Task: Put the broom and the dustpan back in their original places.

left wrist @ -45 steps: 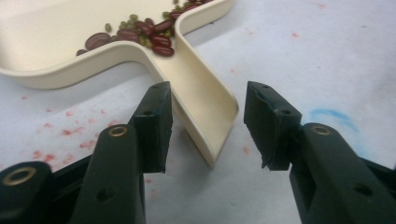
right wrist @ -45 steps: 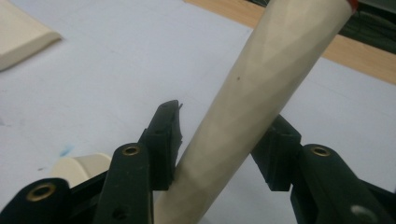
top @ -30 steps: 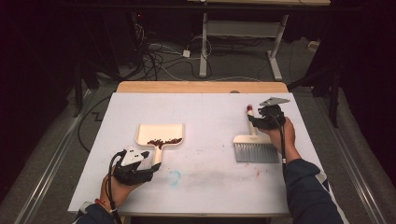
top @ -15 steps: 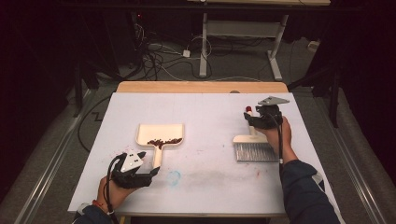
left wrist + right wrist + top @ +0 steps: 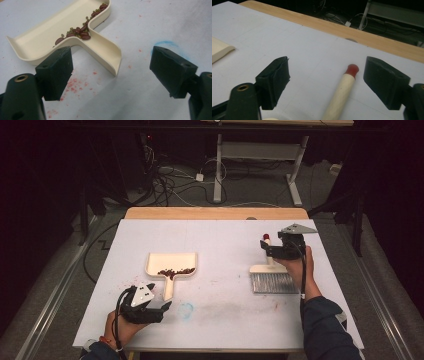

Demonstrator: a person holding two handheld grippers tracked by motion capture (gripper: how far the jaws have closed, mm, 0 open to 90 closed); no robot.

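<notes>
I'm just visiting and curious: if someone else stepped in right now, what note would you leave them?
Left claw: open, just released, holds nothing; dustpan handle lies free ahead of it.
Right claw: open, just released; brush handle lies between the jaws, ungripped.
Done: beans sit in the dustpan; both tools are set down on the white table.
Left: reddish specks remain on the table; perhaps empty the pan.

No readable text or labels anywhere.

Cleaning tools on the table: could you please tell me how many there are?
2. The cream dustpan holding beans lies left of centre, and the brush lies at the right, its handle between the right tongs.
</notes>
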